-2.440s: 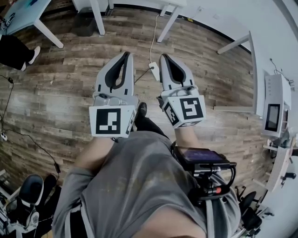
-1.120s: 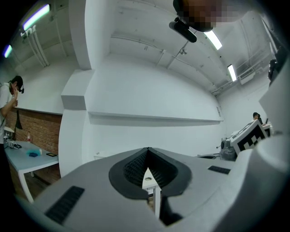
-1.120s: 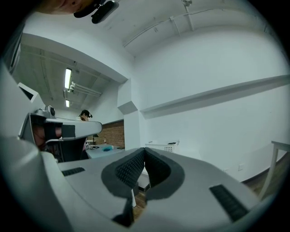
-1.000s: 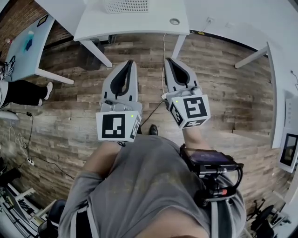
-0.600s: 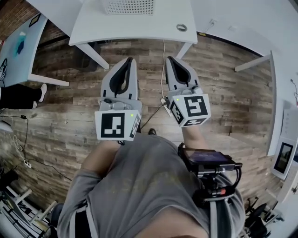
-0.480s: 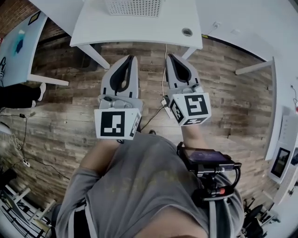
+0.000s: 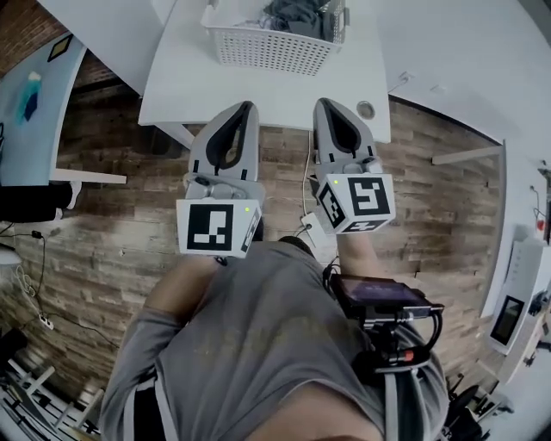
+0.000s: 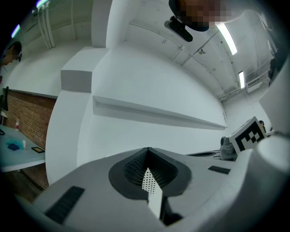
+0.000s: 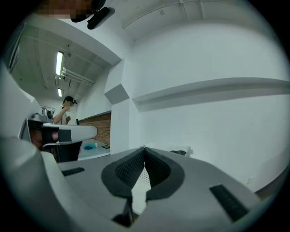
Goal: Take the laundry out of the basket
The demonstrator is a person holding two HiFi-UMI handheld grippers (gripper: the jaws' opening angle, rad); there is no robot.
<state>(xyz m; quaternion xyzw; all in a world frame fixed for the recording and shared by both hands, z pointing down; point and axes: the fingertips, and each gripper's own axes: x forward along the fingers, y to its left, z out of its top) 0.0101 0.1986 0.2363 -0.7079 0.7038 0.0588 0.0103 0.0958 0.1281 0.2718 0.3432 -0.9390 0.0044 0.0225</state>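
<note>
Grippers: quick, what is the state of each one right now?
Left gripper: closed, tips touching, holding nothing.
Right gripper: closed, tips touching, holding nothing.

Lab-like workroom: white desks [image 7: 176,73], plank floor [image 7: 112,215] (brick wall [image 7: 21,21] in corner).
</note>
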